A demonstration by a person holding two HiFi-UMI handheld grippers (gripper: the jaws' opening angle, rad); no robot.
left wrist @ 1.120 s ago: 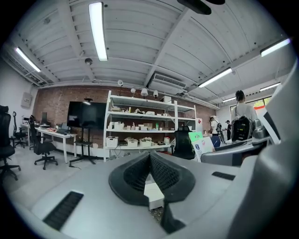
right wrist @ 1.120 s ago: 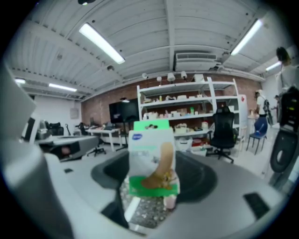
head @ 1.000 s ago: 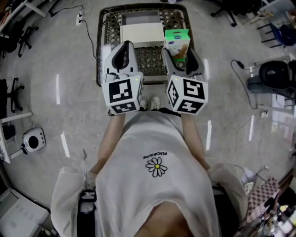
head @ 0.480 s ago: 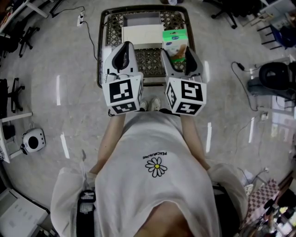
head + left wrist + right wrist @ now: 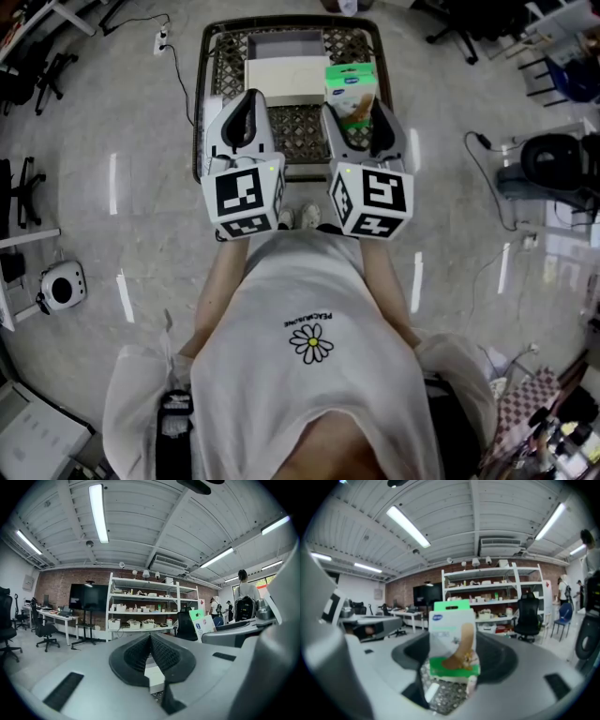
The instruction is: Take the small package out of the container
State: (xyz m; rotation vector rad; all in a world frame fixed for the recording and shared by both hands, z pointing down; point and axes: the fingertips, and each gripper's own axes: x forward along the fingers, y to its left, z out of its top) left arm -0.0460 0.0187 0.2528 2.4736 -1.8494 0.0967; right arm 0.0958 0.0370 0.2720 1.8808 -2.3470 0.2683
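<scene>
— What is held by the right gripper (image 5: 357,120)?

— The small package (image 5: 352,84), green at the top, is clamped upright between its jaws. In the head view it is seen over the right side of the container (image 5: 201,103), just beside a white box (image 5: 289,67) lying inside.

— What is added by the right gripper view?

— The printed front of the small package (image 5: 453,637) is shown there, with the mesh (image 5: 450,693) of the container below it and shelving (image 5: 501,597) far behind. How high it is held above the mesh cannot be told.

— And the left gripper (image 5: 246,117)?

— In the left gripper view its jaws are seen pressed together, with nothing between them. The white box (image 5: 154,677) is glimpsed just beneath them, and the small package (image 5: 202,623) is caught off to the right.
</scene>
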